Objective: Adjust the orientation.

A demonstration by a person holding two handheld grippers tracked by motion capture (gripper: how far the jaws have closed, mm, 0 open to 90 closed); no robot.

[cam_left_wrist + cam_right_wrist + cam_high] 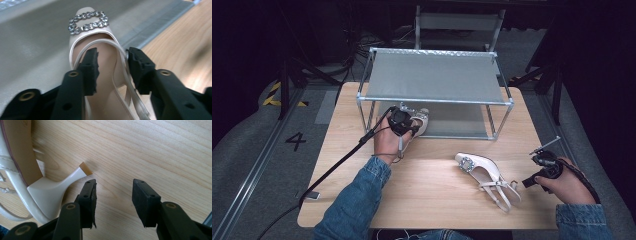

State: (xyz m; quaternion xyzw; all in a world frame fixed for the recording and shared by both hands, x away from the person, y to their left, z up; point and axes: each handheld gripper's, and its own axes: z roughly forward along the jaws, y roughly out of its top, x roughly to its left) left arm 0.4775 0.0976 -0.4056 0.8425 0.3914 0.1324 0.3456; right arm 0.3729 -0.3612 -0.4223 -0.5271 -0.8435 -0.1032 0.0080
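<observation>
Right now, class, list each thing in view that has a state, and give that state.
Left gripper: open, astride shoe.
Shoe on rack: upright on lower shelf, strap loose.
Right gripper: open, empty.
Shoe on table: on its side.
Rack: top shelf bare.

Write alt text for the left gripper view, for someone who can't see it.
A cream shoe with a rhinestone buckle sits toe-first on the rack's grey lower shelf. The left tongs straddle its heel straps, jaws apart, over the wooden table.
</observation>
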